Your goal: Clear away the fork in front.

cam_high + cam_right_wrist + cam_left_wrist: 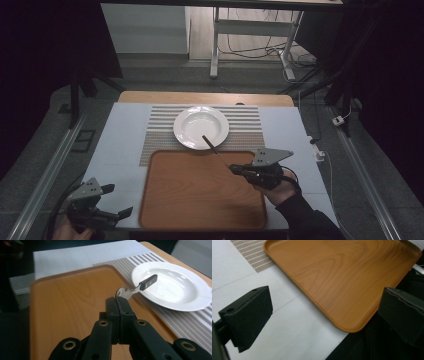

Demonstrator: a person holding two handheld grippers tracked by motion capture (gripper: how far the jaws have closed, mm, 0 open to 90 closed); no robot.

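Over the brown tray (200,200), the right claw (120,303) is squeezed tight on a spoon (136,287).
Its black handle pokes out over the white plate (201,127). The spoon could slip and fall, because the claw pinches only its bowl end. The left claw (322,315) is wide open, holding nothing.

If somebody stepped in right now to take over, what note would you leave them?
Right gripper: shut on a spoon, gripped by its metal bowl end, black handle pointing out over the near rim of the white plate.
Left gripper: open, holding nothing, at the near left corner of the wooden tray.
Plate sits on the striped mat beyond the tray.
Done: spoon is picked up.
Left: set it down, probably at the plate; hedge on that.
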